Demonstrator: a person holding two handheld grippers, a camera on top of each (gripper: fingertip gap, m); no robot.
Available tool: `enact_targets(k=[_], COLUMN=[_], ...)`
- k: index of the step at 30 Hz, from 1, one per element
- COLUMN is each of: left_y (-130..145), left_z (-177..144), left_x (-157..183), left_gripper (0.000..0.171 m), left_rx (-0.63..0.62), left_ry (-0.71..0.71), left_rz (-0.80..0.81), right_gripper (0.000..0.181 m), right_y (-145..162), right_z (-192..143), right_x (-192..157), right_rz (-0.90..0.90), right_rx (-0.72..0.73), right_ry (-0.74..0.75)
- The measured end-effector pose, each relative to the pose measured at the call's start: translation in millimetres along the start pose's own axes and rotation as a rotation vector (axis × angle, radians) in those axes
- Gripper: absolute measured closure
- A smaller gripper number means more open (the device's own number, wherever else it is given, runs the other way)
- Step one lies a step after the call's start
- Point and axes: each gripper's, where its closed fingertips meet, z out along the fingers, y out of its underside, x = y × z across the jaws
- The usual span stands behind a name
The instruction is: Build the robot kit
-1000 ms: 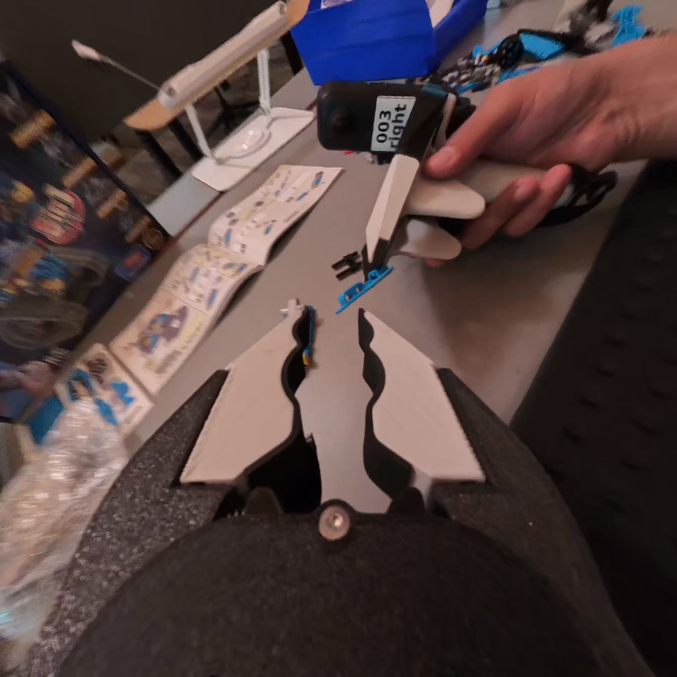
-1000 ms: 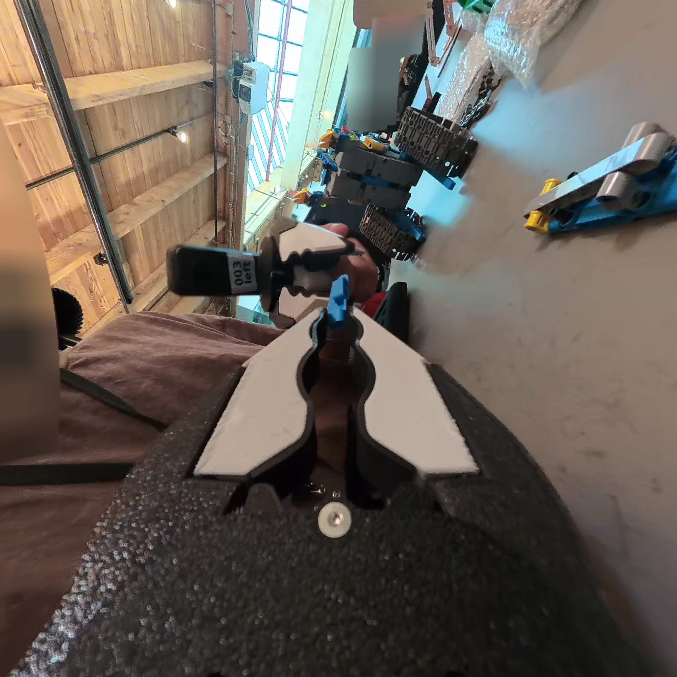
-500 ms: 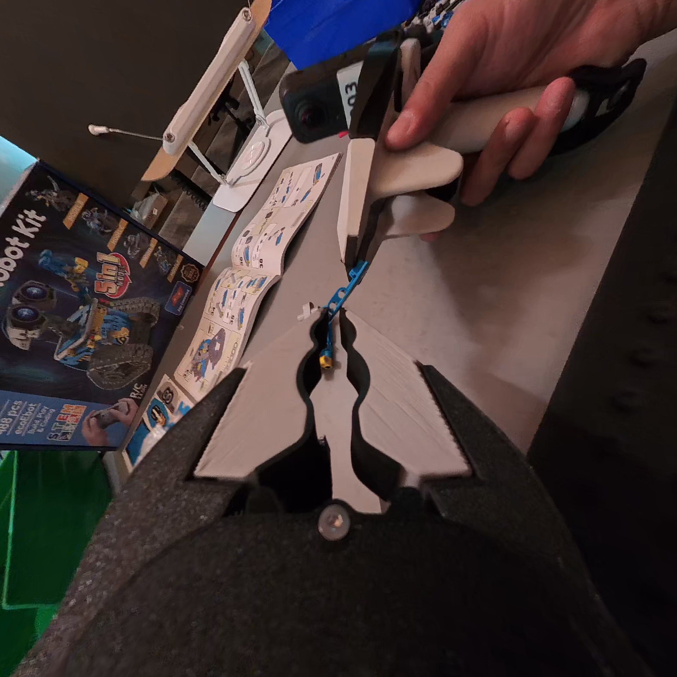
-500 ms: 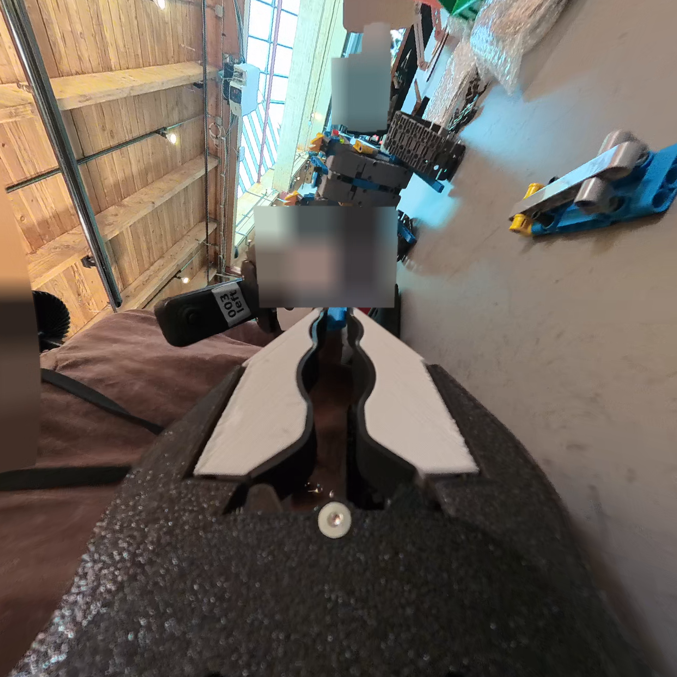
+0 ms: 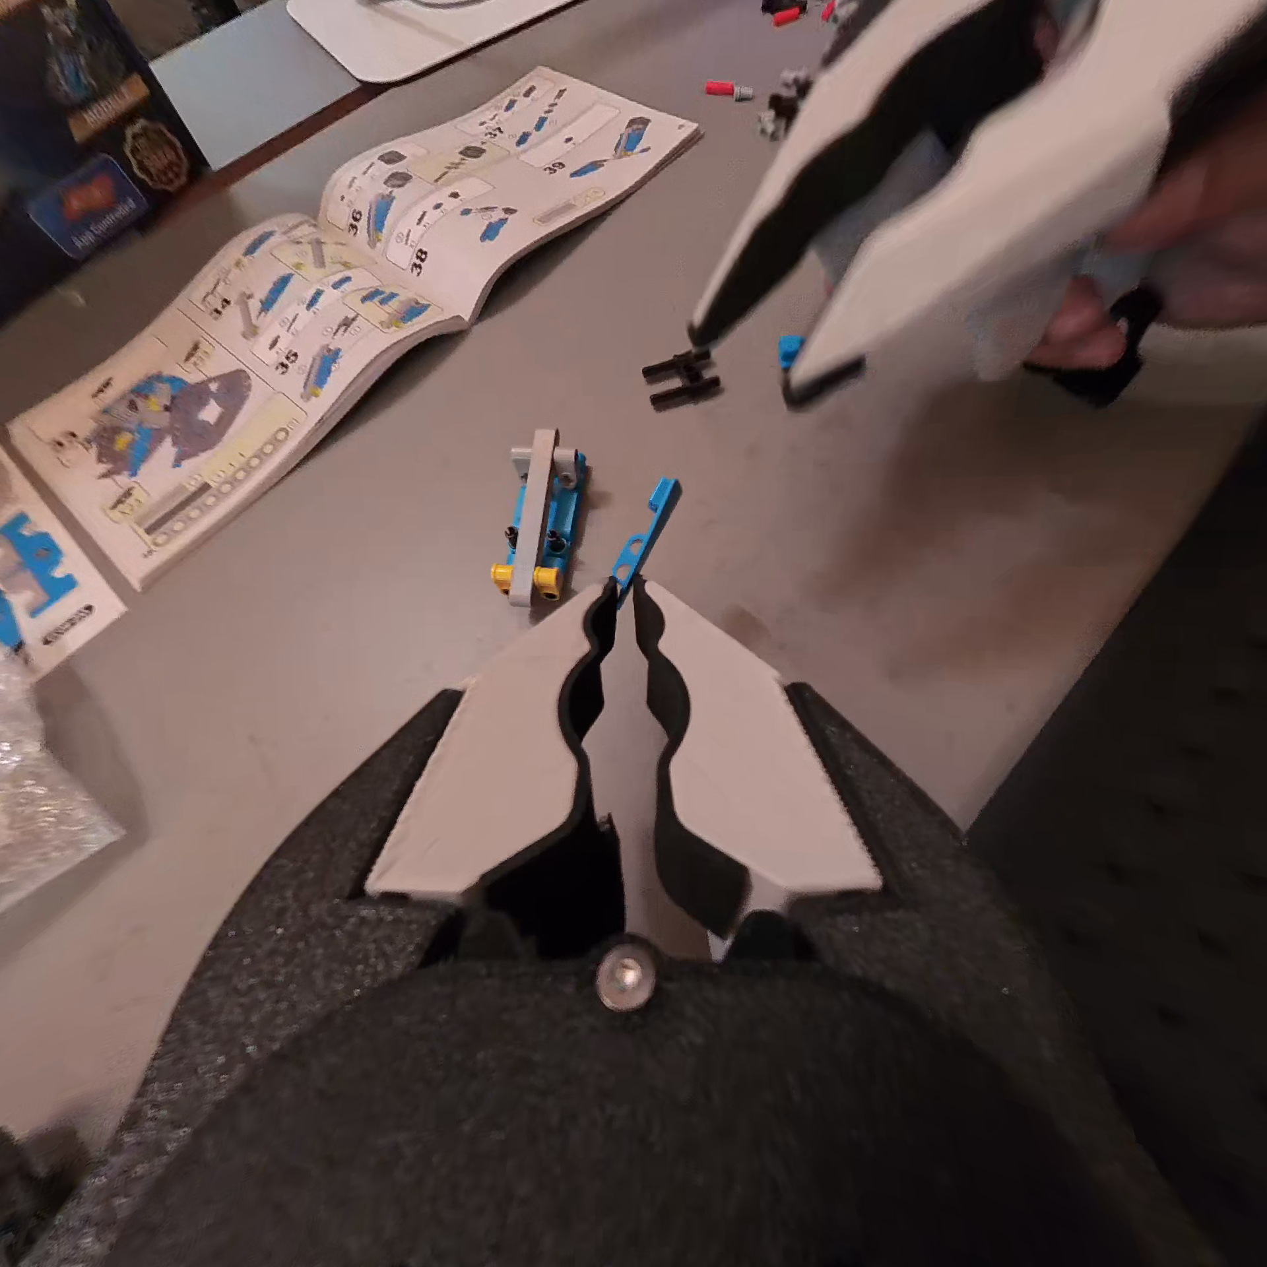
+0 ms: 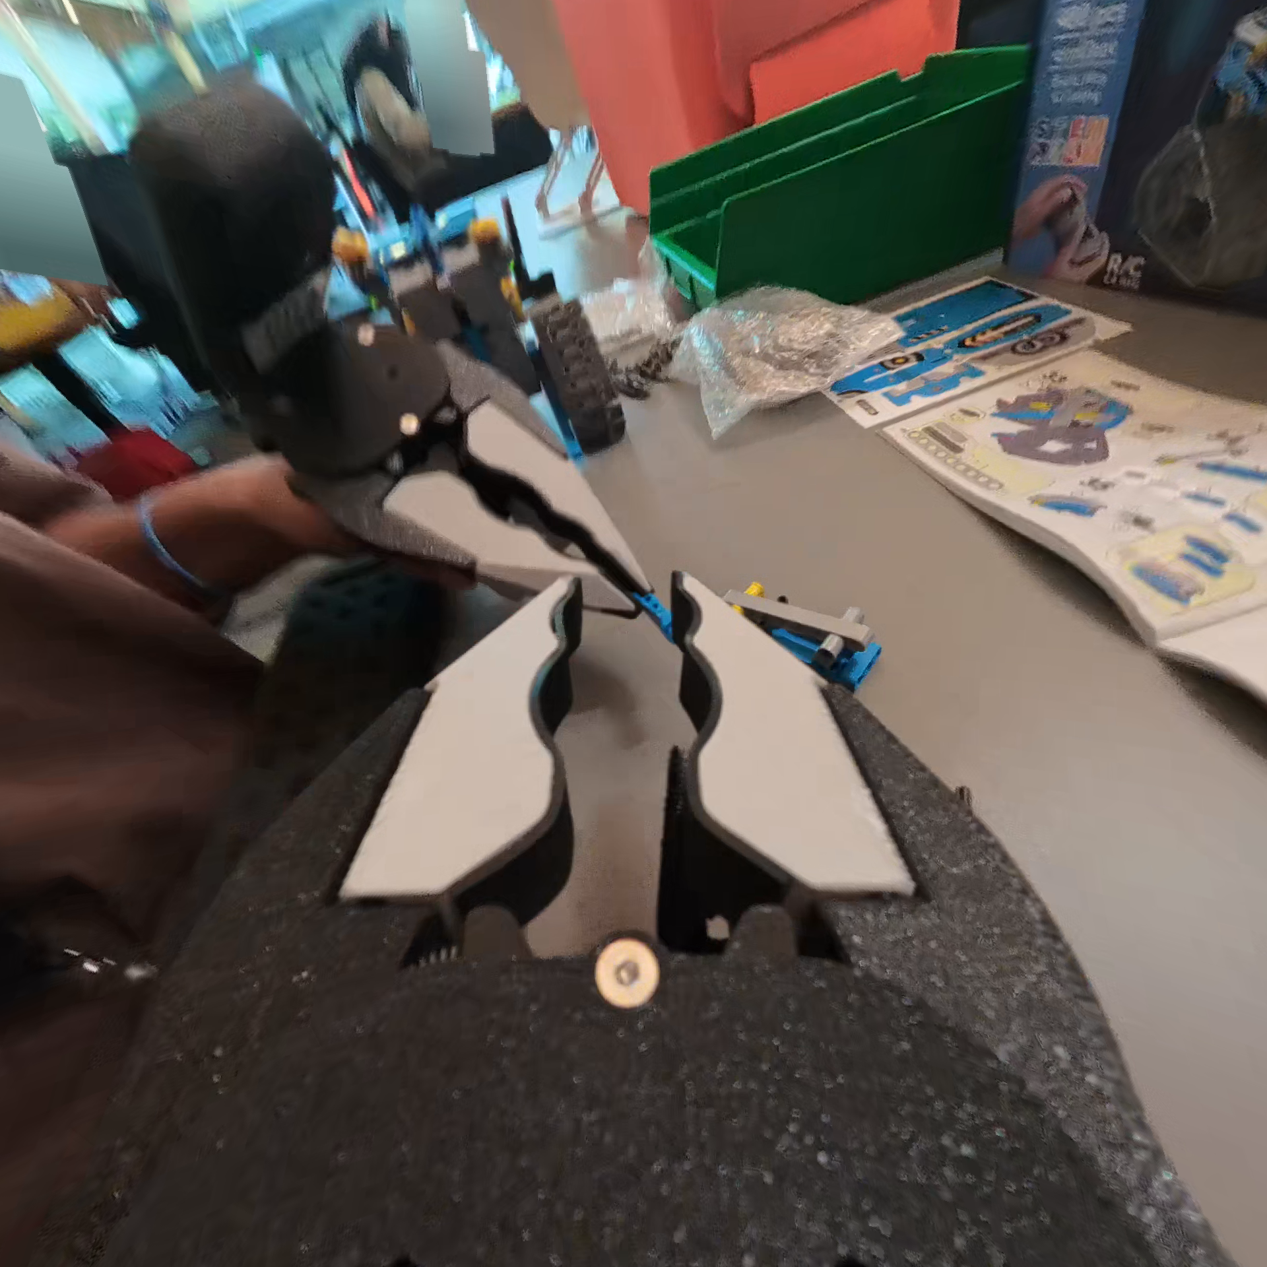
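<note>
My left gripper (image 5: 622, 584) is shut on the near end of a thin blue beam (image 5: 644, 531), which sticks out forward above the grey table (image 5: 308, 685). Just to its left lies a small blue, grey and yellow assembly (image 5: 545, 524). My right gripper (image 6: 625, 583) is open and empty; in the left wrist view it (image 5: 757, 356) hovers at the upper right over two black pins (image 5: 679, 380) and a small blue piece (image 5: 790, 350). In the right wrist view the left gripper (image 6: 634, 591) and the beam (image 6: 651, 610) sit right at my open tips, with the assembly (image 6: 816, 634) behind the right finger.
An open instruction booklet (image 5: 343, 274) lies to the left, with a sticker sheet (image 6: 960, 350) and a crumpled plastic bag (image 6: 775, 350). A green bin (image 6: 823, 206), a kit box (image 6: 1131, 137) and a tracked model (image 6: 576, 370) stand at the back. A red pin (image 5: 720, 88) lies far off. Across from one pair of fingers to the other is roughly 6 cm. Between my left fingertips and the tracked model (image 6: 576, 370) there is roughly 20 cm.
The right gripper has opened and let go of the blue beam; the left gripper keeps hold of it. Both grippers have swung down toward the table, near the small assembly.
</note>
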Motion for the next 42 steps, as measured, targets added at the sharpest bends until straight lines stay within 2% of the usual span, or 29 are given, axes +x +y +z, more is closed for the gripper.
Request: enact_targets(k=[4, 7, 11, 14, 18, 28, 36, 42], left_y=[0, 5, 6, 5, 1, 2, 5, 6], left_z=[1, 3, 5, 7, 5, 5, 2, 3], left_x=[5, 12, 33, 34, 33, 32, 21, 11], left_gripper=[0.167, 0.167, 0.168, 0.167, 0.167, 0.166, 0.165, 0.167], left_rx=[-0.003, -0.036, -0.054, -0.062, -0.037, -0.011, -0.009, -0.01], left_ry=[0.021, 0.024, 0.103, 0.104, 0.117, 0.137, 0.101, 0.061], left_rz=[0.014, 0.077, 0.124, 0.127, 0.111, 0.067, 0.06, 0.05], right_gripper=[0.158, 0.159, 0.17, 0.18, 0.18, 0.18, 0.18, 0.18], right_y=[26, 38, 54, 55, 52, 51, 45, 48], right_z=[15, 20, 22, 22, 20, 20, 15, 16], right_x=[-6, -6, -9, -8, -9, -8, 4, 9], right_rz=[-0.247, -0.347, -0.349, -0.379, -0.322, -0.322, -0.25, -0.261], right_rx=[-0.154, -0.225, -0.305, -0.313, -0.299, -0.298, -0.266, -0.288], right_ry=[0.089, 0.132, 0.097, 0.106, 0.081, 0.077, 0.112, 0.142])
